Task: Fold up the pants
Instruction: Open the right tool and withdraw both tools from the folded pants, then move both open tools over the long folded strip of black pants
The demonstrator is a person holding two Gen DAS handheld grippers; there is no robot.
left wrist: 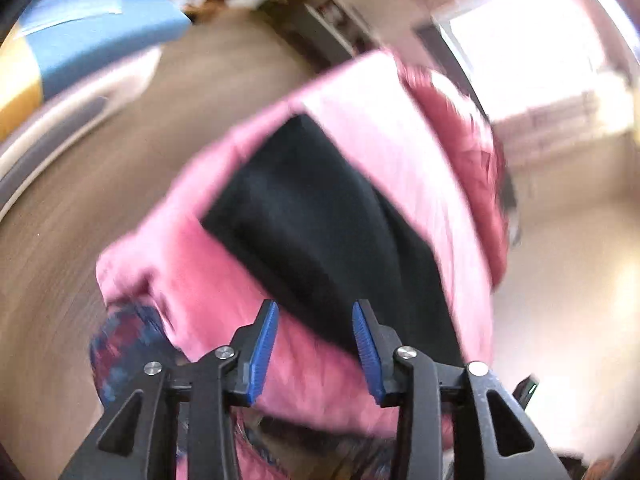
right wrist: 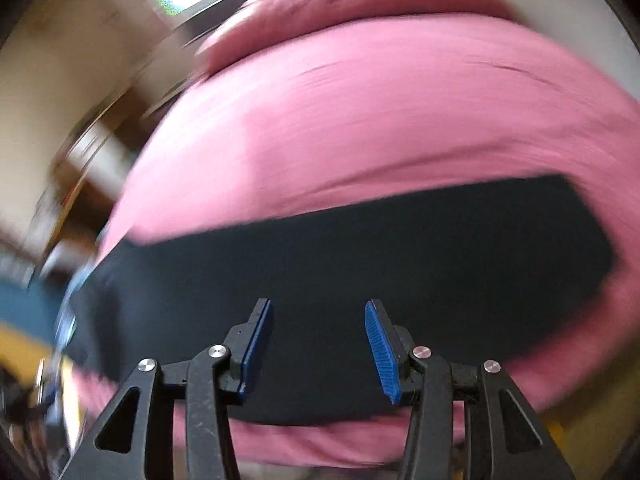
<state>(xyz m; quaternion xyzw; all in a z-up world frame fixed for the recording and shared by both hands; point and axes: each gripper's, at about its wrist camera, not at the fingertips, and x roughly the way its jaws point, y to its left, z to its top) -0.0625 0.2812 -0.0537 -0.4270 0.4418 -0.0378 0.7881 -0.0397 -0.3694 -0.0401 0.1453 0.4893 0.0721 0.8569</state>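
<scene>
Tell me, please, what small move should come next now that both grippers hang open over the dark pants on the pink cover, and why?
Probably bring both grippers back down to one short end of the pants for another fold. The left gripper and right gripper are open and hold nothing, and the pants lie flat as a long strip on the pink cover. The frames are blurred, so which end is nearer is hard to tell.

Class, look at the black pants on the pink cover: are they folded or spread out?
Folded. The black pants lie as one long, straight-edged band on the pink cover; no separate legs show. How many layers: cannot tell.
</scene>
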